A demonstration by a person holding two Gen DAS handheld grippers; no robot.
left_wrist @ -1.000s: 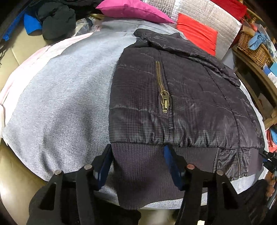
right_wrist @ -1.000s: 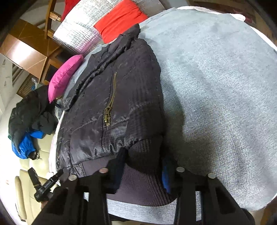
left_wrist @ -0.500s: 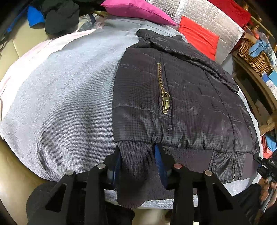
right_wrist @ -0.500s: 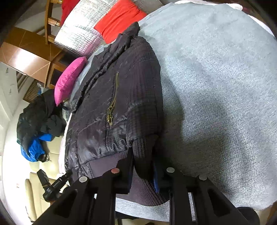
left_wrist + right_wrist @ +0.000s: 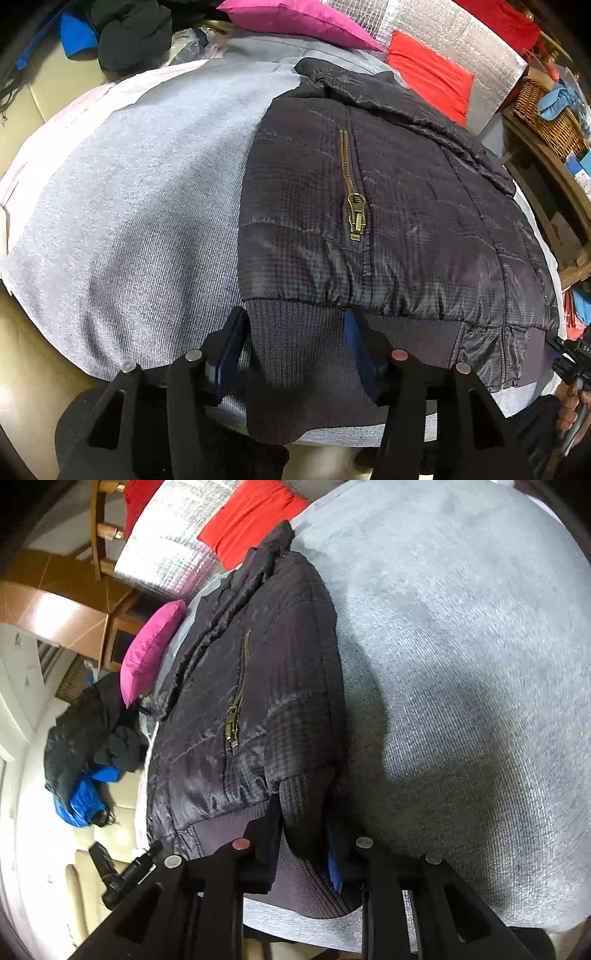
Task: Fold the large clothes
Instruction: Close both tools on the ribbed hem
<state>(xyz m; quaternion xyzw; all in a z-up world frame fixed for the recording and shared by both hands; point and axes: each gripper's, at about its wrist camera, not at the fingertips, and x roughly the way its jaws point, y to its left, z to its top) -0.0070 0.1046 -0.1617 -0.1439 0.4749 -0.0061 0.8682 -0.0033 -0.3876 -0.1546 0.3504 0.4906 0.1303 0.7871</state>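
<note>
Black angular frames on left gripper (image 5: 295, 343) and right gripper (image 5: 304, 834), blue pads (image 5: 356, 339) inside, round silver and reddish screws on top.

The left gripper (image 5: 295, 343) narrowed on the jacket (image 5: 388, 206) ribbed hem (image 5: 291, 332), and its jaws are opening again around it. The right gripper (image 5: 303, 834) closed from a loose straddle and pinched the hem corner (image 5: 304, 805).

hidden: the jacket (image 5: 388, 206) covers your grey cloth (image 5: 129, 221) beneath | cut off: your right tool (image 5: 569, 363) at the frame edge (only a sliver) | blocked: hem under the left tool (image 5: 295, 343) fingers (image 5: 360, 347)
</note>
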